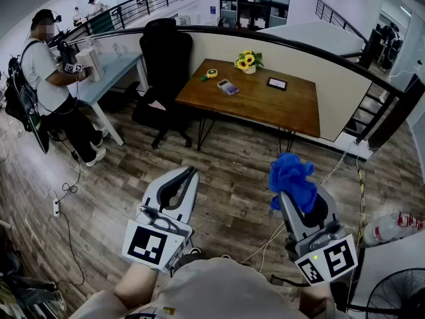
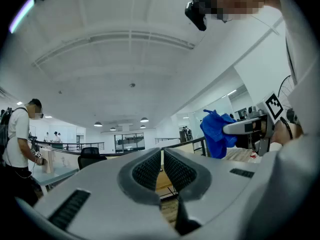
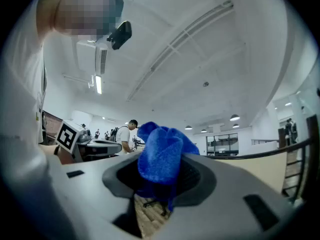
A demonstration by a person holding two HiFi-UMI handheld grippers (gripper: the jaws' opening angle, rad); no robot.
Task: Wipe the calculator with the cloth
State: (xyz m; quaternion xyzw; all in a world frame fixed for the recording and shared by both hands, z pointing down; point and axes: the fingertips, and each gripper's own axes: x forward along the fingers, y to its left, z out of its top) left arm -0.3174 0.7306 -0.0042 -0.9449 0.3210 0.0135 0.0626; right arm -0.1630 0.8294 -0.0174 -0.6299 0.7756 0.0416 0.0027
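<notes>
Holding both grippers out level above the wood-plank floor [image 1: 226,158], you've got your right gripper [image 1: 300,201] clenched on the bunched blue fluffy cloth [image 1: 291,177]. Its dark ribbed pads [image 3: 194,175] press into the wad from both sides, and the cloth bulges up and over the tips. A loose corner hangs down between the jaws.

Your left gripper [image 1: 190,173] sits alongside, apart from the right one. Its jaws are brought together with nothing between them, and the left gripper view shows only a thin slit between the pads.

Now the target: the small pale flat calculator [image 1: 228,86] lies on the brown wooden table [image 1: 265,111], well ahead of both grippers and touched by neither. It sits toward the table's left half.

- A small yellow round item [image 1: 211,73] is just to the calculator's left.
- A pot of yellow sunflowers [image 1: 248,61] stands behind it, near the wall.
- A dark flat tablet [image 1: 277,83] lies to its right.

A black office chair [image 1: 166,52] stands at the table's left end. Further left, a person in a white shirt [image 1: 41,68] stands at a pale blue desk [image 1: 116,68].
</notes>
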